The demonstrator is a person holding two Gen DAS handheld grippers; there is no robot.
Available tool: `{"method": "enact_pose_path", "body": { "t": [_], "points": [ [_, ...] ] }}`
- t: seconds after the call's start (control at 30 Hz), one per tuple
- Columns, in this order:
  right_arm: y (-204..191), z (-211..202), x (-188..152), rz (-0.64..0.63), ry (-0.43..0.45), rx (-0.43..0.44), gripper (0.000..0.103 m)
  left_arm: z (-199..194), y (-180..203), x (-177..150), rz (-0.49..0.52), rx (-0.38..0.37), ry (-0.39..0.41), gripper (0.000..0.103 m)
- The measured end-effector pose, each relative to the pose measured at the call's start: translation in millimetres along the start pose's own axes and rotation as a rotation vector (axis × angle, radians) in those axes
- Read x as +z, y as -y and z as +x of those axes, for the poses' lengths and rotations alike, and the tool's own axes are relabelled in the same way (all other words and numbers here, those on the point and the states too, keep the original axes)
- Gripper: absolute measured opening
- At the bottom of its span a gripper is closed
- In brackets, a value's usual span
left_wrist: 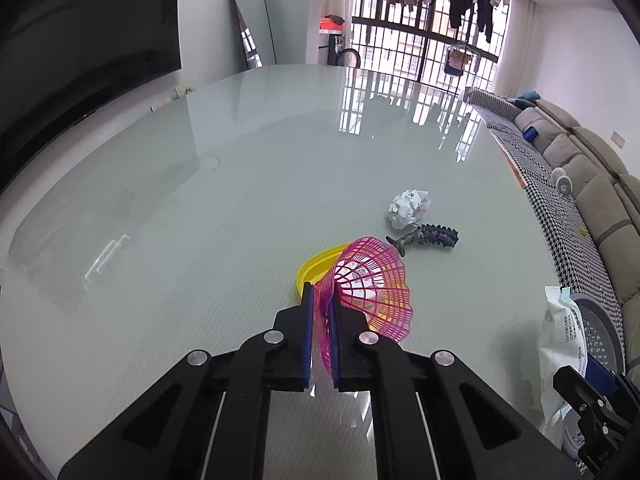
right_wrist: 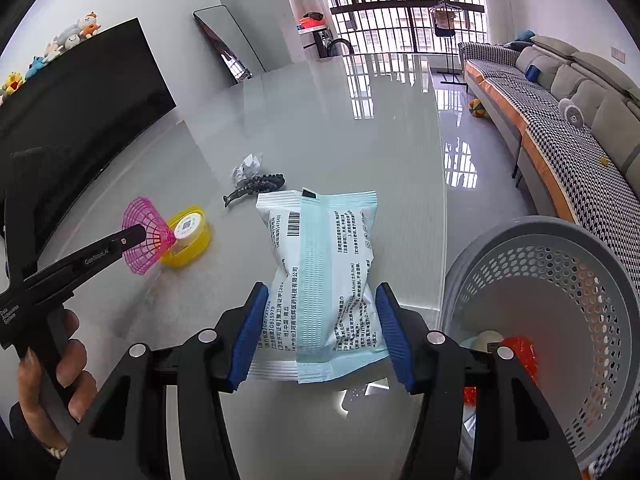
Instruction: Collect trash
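a glossy grey-green table (left_wrist: 200, 200) carries a crumpled paper ball (left_wrist: 409, 208) and, just beside it, a dark toy creature (left_wrist: 426, 238). nearer stands a yellow tub (right_wrist: 188, 240). a grey perforated basket (right_wrist: 560, 320) sits at the table's right edge.

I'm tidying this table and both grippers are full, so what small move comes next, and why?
Probably carry the pale blue and white plastic packet, clamped in the right gripper, over the grey perforated basket beside it and release. The basket sits closest to that hand, while the left gripper is shut on the pink mesh shell-shaped basket, farther off.
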State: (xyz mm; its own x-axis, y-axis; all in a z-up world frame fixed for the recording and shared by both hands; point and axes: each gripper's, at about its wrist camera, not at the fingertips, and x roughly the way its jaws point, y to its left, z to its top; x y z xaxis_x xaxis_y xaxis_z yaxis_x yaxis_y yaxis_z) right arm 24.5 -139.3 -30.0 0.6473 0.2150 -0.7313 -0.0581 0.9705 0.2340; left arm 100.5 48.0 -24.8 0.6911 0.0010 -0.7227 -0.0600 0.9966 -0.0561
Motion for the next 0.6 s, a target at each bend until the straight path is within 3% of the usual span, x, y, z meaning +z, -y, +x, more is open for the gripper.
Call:
{"method": "enact_pose_path", "body": {
  "t": [0.6],
  "points": [
    [-5, -19, -13, -0.006, 0.025, -0.012, 0.054, -36, 0, -15, 0.034, -0.051, 0.041, 0.008]
  ]
}}
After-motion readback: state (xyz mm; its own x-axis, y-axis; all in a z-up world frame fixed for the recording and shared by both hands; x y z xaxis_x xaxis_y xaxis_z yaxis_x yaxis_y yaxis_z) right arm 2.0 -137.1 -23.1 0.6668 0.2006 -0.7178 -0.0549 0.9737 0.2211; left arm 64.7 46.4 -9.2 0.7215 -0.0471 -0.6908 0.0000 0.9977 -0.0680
